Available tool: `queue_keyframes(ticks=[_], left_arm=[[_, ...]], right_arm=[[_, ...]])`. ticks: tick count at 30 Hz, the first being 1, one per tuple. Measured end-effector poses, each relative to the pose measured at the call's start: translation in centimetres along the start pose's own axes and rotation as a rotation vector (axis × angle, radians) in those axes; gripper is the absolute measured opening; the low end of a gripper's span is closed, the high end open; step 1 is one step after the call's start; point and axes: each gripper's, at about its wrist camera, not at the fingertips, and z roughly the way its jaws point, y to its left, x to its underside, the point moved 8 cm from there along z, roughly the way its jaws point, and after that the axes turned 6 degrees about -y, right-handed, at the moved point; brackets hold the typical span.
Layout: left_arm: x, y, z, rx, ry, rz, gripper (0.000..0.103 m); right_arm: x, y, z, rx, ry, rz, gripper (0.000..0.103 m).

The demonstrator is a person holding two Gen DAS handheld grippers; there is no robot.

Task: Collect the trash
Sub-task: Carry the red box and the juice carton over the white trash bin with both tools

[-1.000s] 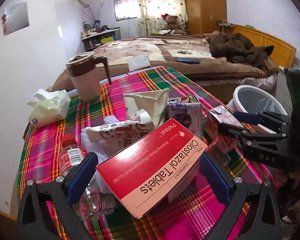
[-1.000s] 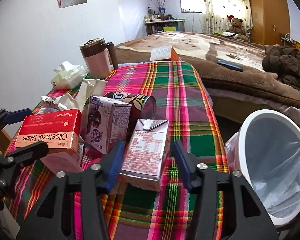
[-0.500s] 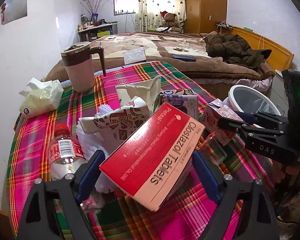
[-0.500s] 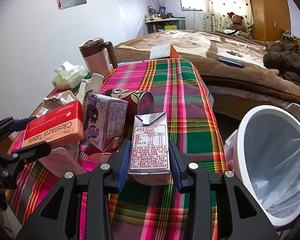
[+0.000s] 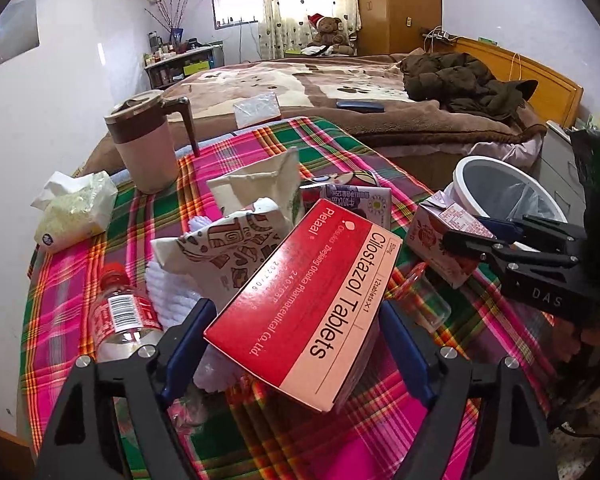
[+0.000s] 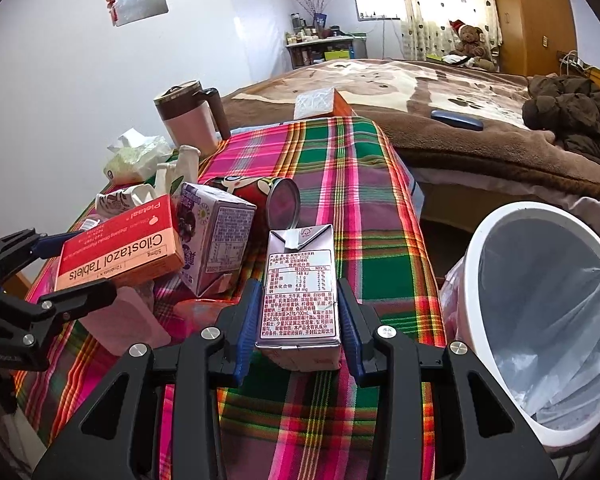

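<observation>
A red and pink box [image 5: 308,304] is held between the two blue pads of the left gripper [image 5: 296,340], which is closed on its sides. The box is lifted and tilted above the plaid tablecloth [image 5: 80,264]. "Cilostazol Tablets", "Pletaal" and "12tablets x 1" can be read on it. A line with "Pharmaceutical Co., Ltd." is printed there too.

One small drink carton [image 6: 298,292] is clamped between the blue pads of the right gripper [image 6: 298,312]. A table of small Chinese print and numbers is shown on the carton's face, with "148 kJ" among them. The carton is at the near edge of the table, just beside the white bin [image 6: 540,320]. One bin is seen, and it is lined with a clear bag. The letters "DAS" are seen on the right gripper in the left wrist view.

More trash is left on the cloth: one purple carton [image 6: 216,236], one red can [image 6: 260,200] lying on its side, one plastic bottle [image 5: 120,316] with a red label and a barcode, and one crumpled paper bag [image 5: 228,252] with brown drawings. One brown and pink mug [image 5: 148,144] with a lid is stood at the far side. One pack of tissues [image 5: 76,208] is beside it.
</observation>
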Motion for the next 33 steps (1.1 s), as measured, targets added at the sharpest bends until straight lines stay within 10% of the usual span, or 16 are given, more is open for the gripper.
queue_keyframes(ticks=[33], left_arm=[[-1.4, -2.2, -5.3, 0.001, -0.175, -0.185, 0.082]], right_arm=[[-2.4, -1.4, -5.8, -0.027, -0.153, 0.009, 0.038]])
